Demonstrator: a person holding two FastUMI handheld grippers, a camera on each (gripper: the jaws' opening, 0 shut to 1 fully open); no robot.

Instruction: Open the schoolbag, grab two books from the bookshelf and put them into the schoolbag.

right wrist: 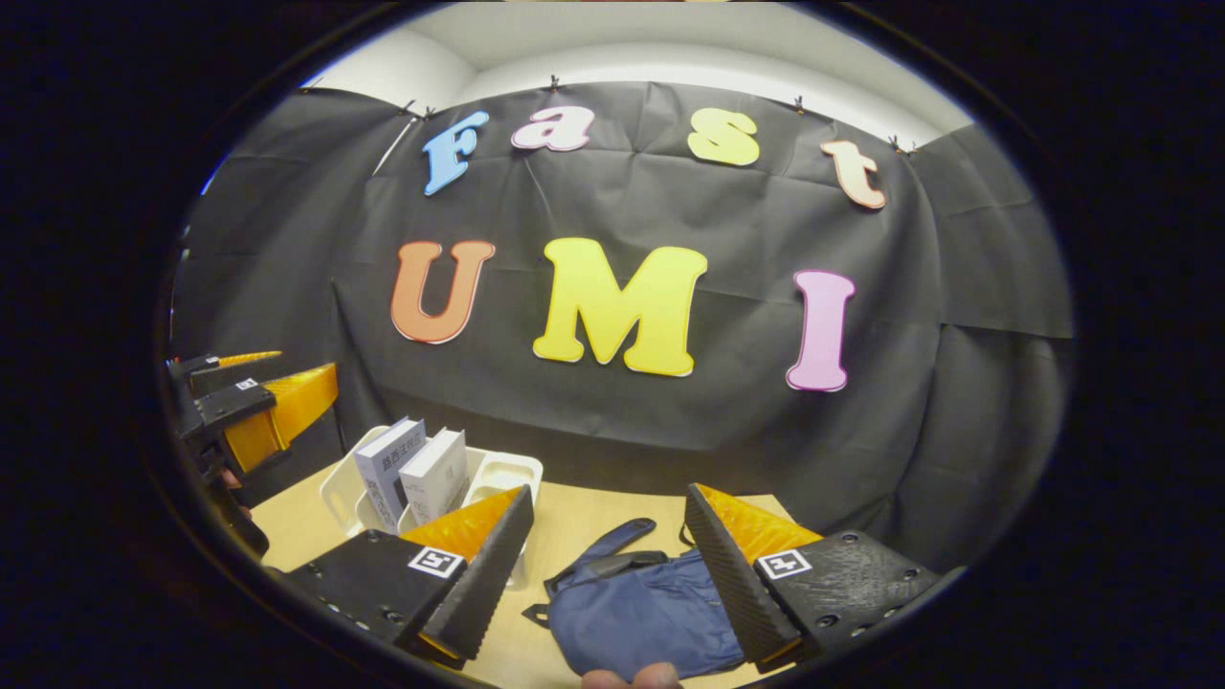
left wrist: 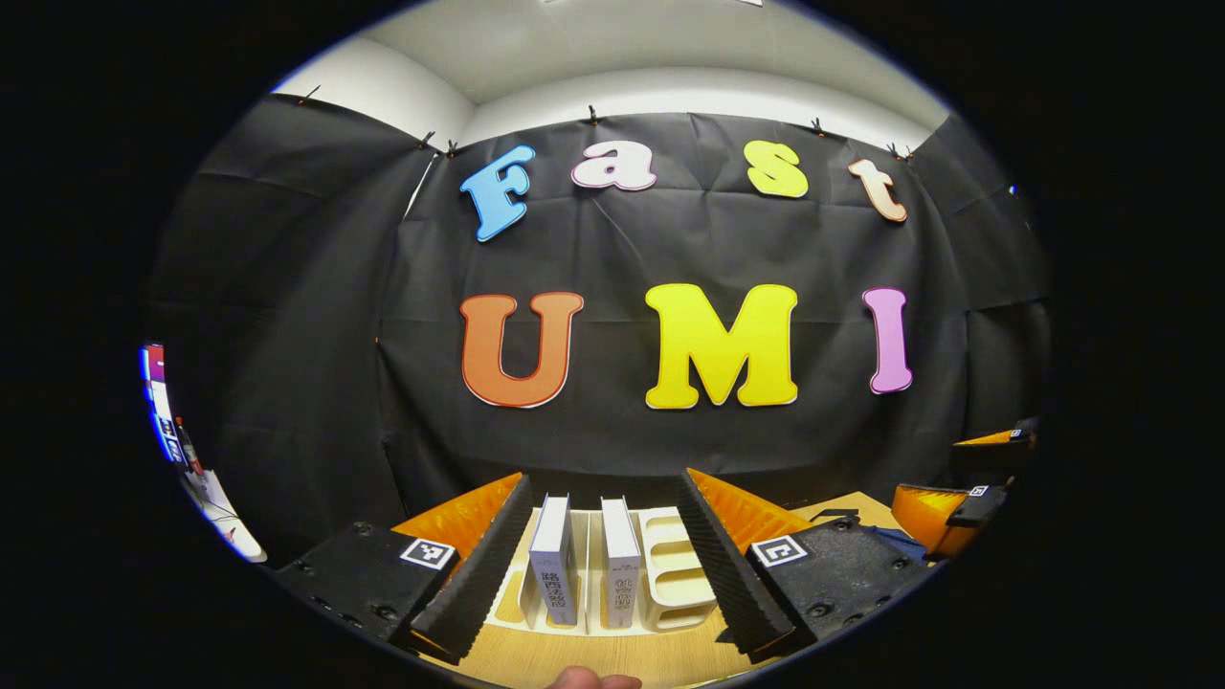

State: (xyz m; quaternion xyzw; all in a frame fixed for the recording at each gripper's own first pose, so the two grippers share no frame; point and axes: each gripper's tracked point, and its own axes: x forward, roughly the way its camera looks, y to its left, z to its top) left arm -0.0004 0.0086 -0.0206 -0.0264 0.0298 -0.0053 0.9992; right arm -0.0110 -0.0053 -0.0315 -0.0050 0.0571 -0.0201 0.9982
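In the left gripper view, a white bookshelf stands on the wooden table, holding two upright white books. My left gripper is open, its fingers on either side of the shelf, just short of the books. In the right gripper view, my right gripper is open above a blue schoolbag lying flat on the table with its strap toward the wall. The bookshelf with both books sits to the left, and the left gripper hovers beyond it.
The wooden table runs back to the black cloth wall. The right gripper appears at the far right of the left gripper view. A white stand with coloured items sits at the left edge. A fingertip shows at the bottom.
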